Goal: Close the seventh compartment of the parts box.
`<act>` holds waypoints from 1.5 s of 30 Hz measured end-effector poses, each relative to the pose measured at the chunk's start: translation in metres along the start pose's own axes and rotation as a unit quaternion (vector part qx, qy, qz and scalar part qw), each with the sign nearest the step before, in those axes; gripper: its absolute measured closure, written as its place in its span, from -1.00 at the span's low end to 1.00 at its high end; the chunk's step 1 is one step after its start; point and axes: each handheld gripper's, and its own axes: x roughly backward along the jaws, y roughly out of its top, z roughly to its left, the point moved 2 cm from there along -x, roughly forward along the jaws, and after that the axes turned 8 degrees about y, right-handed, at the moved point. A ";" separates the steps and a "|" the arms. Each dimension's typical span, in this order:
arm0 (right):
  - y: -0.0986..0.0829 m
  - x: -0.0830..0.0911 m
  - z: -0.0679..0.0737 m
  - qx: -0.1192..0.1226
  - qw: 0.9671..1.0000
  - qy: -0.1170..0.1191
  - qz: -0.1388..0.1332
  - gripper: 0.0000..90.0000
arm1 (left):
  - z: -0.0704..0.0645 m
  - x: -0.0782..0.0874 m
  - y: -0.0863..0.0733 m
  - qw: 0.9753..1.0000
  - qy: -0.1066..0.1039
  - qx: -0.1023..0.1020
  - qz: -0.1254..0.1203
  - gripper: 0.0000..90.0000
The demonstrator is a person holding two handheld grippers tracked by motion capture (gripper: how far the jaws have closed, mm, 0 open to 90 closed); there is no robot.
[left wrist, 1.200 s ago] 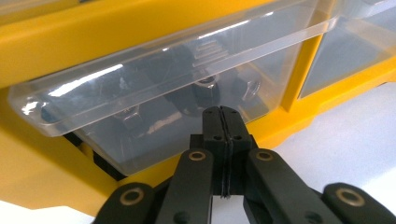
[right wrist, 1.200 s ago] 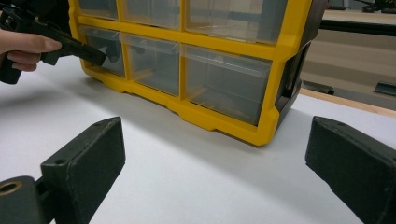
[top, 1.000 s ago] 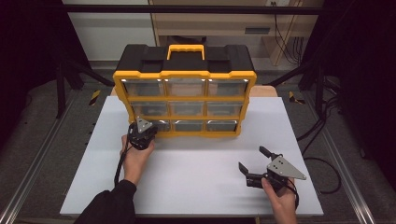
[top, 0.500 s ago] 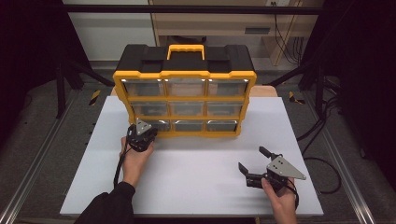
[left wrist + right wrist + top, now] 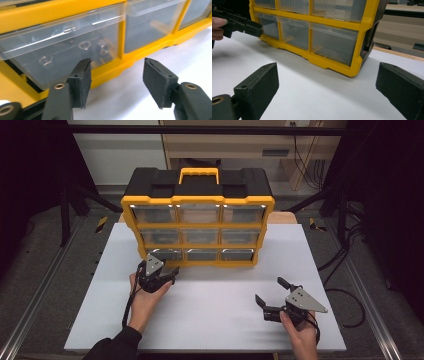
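Nothing moved, two tools (image 5: 167, 276) (image 5: 274, 296) both spread, organizer (image 5: 198, 200) with nine drawers, three nuts (image 5: 84, 45).

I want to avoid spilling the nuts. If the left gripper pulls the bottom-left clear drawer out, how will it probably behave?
The drawer looks like thin stiff plastic, probably light. Its loose nuts would likely slide and rattle. The open left gripper may slip on its glossy front.

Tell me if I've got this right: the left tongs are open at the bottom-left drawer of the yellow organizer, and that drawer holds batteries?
Not quite. The left tongs are open at the bottom-left drawer of the yellow organizer, but the drawer holds metal nuts, not batteries. The left gripper view shows them through the clear drawer front.
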 end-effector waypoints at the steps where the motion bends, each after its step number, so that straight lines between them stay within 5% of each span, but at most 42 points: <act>1: 0.000 0.000 0.000 0.000 1.000 0.000 0.000 -0.89 | -0.001 0.001 0.000 1.000 -0.003 0.000 -0.002 -0.17; 16: 0.000 0.001 0.000 -0.003 1.000 -0.001 -0.003 -0.90 | -0.025 0.013 0.009 0.997 -0.046 -0.010 -0.061 -0.58; 34: 0.000 0.002 -0.002 -0.003 1.000 -0.003 0.000 -0.91 | -0.024 0.021 0.013 0.991 -0.083 -0.013 -0.107 -0.93; 45: 0.000 0.001 -0.001 -0.003 1.000 -0.002 -0.002 -0.92 | -0.019 0.037 0.012 0.988 -0.097 -0.011 -0.123 -0.96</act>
